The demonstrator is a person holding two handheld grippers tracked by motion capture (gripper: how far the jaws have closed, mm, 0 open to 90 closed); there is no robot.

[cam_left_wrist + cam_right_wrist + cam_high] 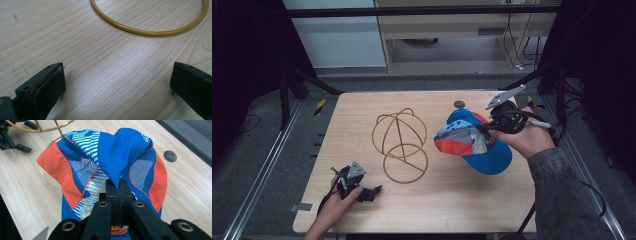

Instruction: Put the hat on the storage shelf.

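A pale wooden table (427, 200) stands in a dim room, cables trailing along the far wall. The right gripper (117, 185) is clenched on a pinch of fabric at the crown of the blue-and-orange cap (472, 140), which hangs at the table's right side, just beside the gold wire hat stand (401, 145). To do this well, carry the cap level over the stand's dome and lower it centred — brim clear of the wires — before letting go. The left gripper (374, 191) rests spread and empty near the stand's base ring (150, 30). White lettering on the cap's edge is too small to read.
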